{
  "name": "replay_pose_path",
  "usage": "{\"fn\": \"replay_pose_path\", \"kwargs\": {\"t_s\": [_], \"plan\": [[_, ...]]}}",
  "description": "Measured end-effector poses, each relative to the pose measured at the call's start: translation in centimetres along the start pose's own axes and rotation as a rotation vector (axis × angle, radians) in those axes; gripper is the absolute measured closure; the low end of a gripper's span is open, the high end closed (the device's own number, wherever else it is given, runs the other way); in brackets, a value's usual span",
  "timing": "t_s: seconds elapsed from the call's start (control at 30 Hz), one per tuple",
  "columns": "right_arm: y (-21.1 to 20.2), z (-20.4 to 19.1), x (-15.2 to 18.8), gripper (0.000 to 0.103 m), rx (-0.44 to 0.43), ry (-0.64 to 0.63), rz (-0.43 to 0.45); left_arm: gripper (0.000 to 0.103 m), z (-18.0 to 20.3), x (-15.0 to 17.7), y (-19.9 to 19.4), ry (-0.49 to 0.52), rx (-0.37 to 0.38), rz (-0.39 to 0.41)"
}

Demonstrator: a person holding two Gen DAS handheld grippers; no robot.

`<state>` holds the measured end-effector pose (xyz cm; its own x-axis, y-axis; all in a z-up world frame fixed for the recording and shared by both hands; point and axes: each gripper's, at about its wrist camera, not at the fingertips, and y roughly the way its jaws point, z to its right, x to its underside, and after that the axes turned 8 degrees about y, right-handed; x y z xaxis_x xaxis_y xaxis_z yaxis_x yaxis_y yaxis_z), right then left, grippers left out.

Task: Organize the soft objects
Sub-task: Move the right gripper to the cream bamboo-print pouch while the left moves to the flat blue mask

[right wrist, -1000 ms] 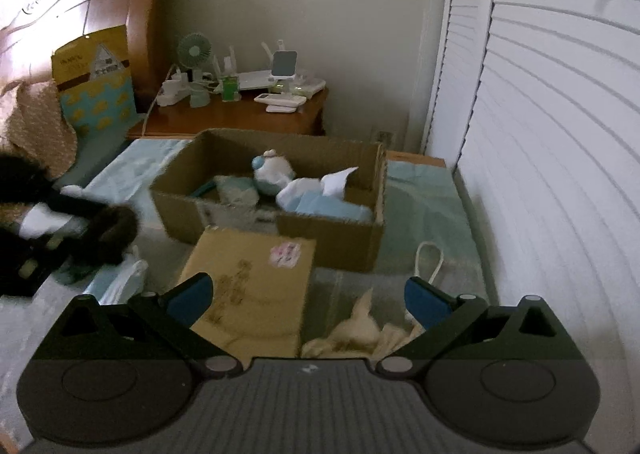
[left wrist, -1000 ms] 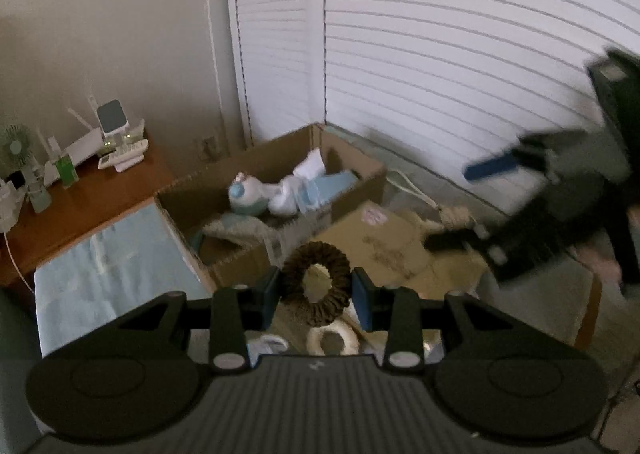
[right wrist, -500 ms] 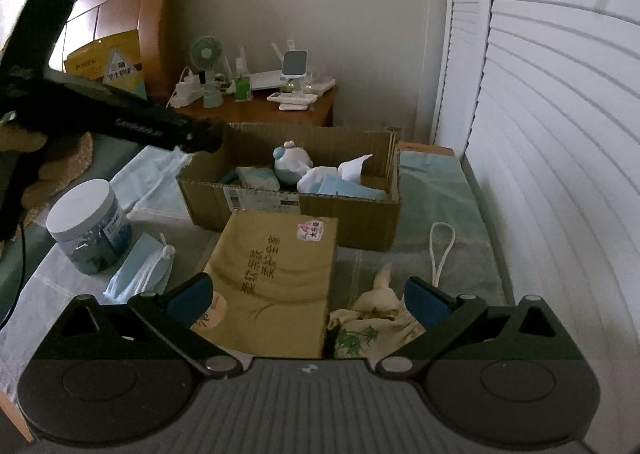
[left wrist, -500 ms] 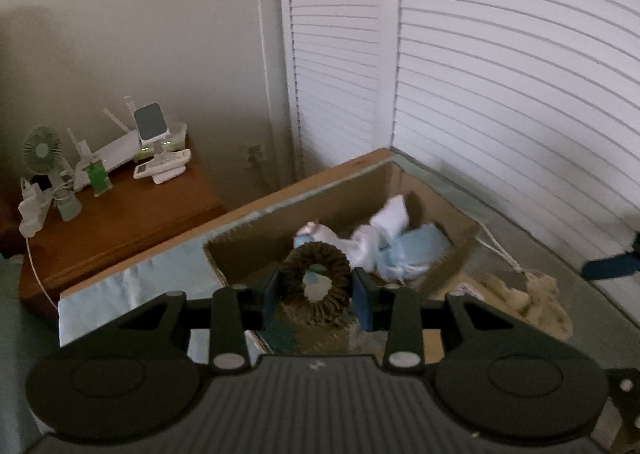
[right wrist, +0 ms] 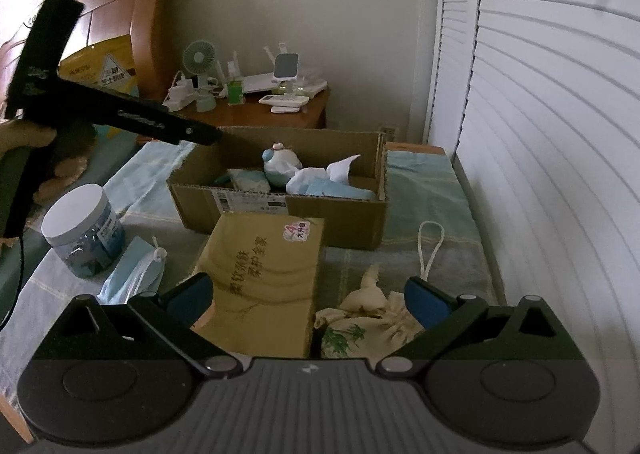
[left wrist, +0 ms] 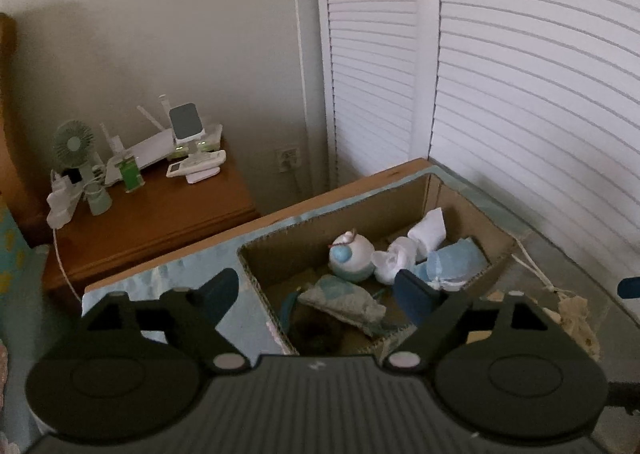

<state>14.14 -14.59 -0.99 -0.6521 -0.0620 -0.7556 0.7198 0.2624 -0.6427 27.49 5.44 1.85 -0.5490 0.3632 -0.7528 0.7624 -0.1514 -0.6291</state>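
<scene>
My left gripper (left wrist: 316, 288) hangs over the near corner of an open cardboard box (left wrist: 340, 210); its jaws are opening and nothing is between them. Below it a dark brown scrunchie (left wrist: 316, 328) lies blurred on the box floor. The box also holds a round white-and-blue plush (left wrist: 350, 258), white socks (left wrist: 428, 230), a blue mask (left wrist: 456, 260) and a patterned pouch (left wrist: 340, 298). My right gripper (right wrist: 306, 294) stands open above a tan tissue pack (right wrist: 264, 274) and a bamboo-print cloth pouch (right wrist: 360, 322), touching neither.
On the bedspread in front of the box (right wrist: 340, 222) lie a blue face mask (right wrist: 132, 278), a white-lidded jar (right wrist: 82, 232) and a white cord loop (right wrist: 430, 246). A wooden nightstand (left wrist: 160, 210) with a fan and gadgets stands behind. White louvred doors (left wrist: 520, 94) close the right side.
The left gripper carried the scrunchie over the box, then its jaws spread and the scrunchie dropped inside. The right gripper has stayed open and about in place.
</scene>
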Motion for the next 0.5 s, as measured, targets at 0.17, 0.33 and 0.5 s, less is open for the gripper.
{"fn": "replay_pose_path", "kwargs": {"t_s": [0.17, 0.33, 0.5], "plan": [[-0.3, 0.1, 0.1, 0.0, 0.003, 0.014, 0.005, 0.014, 0.9, 0.7, -1.8, -0.001, -0.019, 0.007], [-0.9, -0.1, 0.3, 0.0, 0.02, 0.015, 0.008, 0.012, 1.8, 1.6, -4.0, -0.005, -0.032, 0.006], [-1.3, -0.2, 0.5, 0.0, 0.036, 0.023, 0.01, 0.009, 2.5, 2.8, -6.2, -0.025, -0.048, 0.011]]}}
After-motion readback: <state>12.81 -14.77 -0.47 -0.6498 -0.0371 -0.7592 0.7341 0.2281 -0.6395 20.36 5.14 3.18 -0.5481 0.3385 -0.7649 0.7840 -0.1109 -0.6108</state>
